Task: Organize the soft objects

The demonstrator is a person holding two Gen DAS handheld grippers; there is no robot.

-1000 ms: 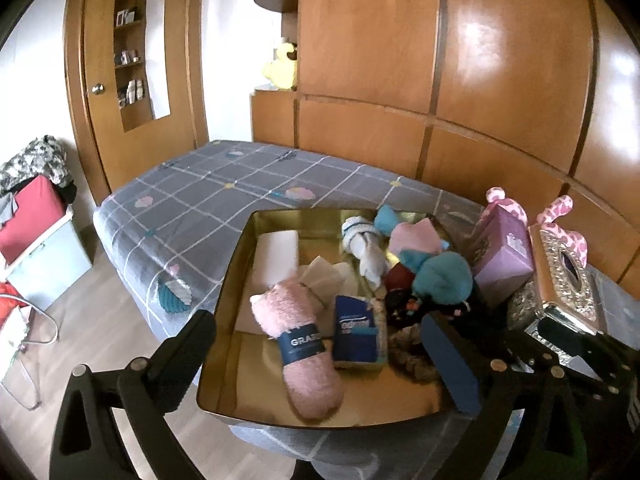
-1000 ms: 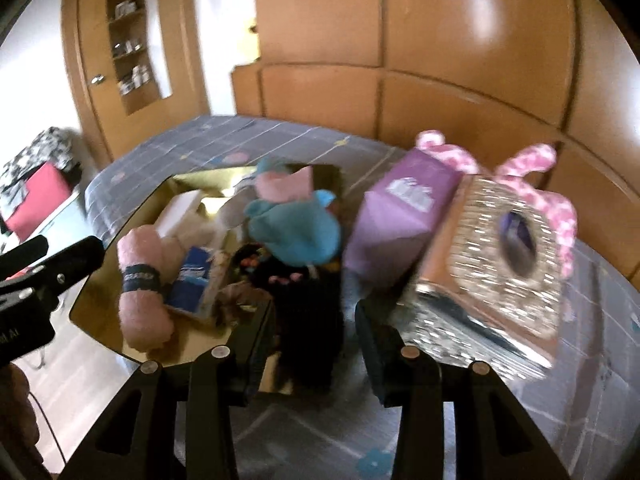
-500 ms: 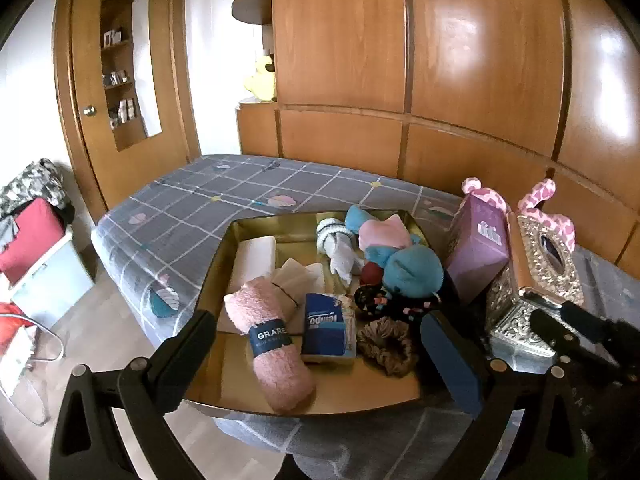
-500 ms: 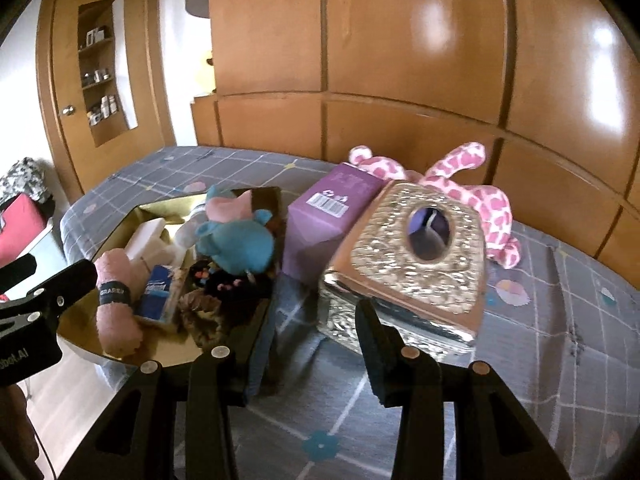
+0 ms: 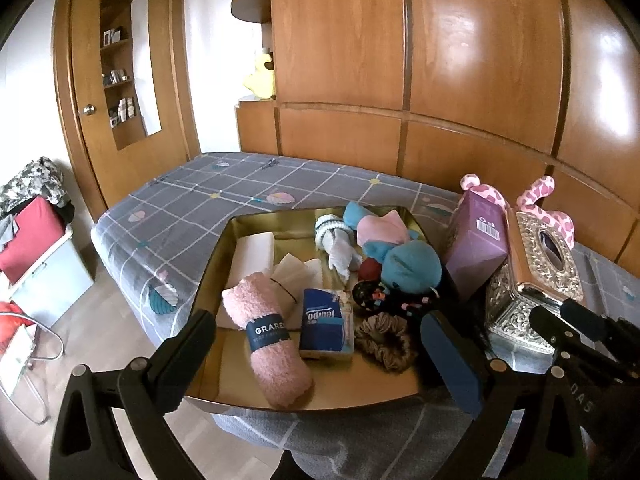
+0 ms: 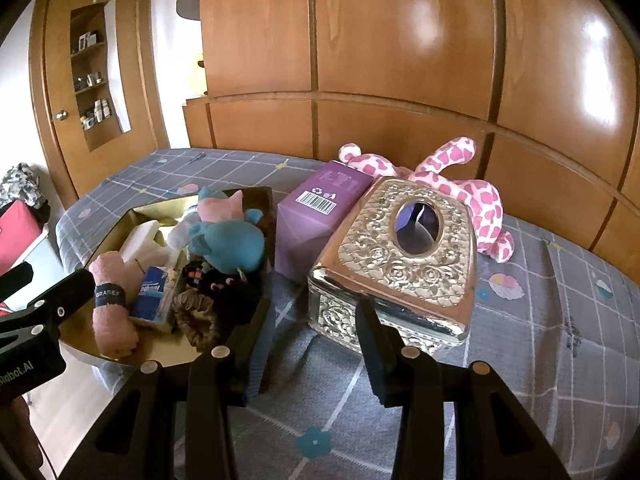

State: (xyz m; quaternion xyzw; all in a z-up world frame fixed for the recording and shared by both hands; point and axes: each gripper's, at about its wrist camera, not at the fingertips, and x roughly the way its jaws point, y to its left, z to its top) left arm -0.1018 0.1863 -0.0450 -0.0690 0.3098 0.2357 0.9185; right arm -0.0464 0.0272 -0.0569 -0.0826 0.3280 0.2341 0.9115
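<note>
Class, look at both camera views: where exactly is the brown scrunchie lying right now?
The brown scrunchie lies inside the gold tray, near its front right corner in the left wrist view, just right of the blue tissue pack and in front of the black toy.

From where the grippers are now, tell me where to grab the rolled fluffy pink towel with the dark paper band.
Grip the rolled pink towel across its width at the dark band, coming from above. It lies flat in the gold tray, and the band looks like its tightest part.

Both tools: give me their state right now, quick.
Left tool: open wide, holding nothing, above the gold tray.
Right tool: open, nothing between its fingers, in front of the silver tissue box.
</note>
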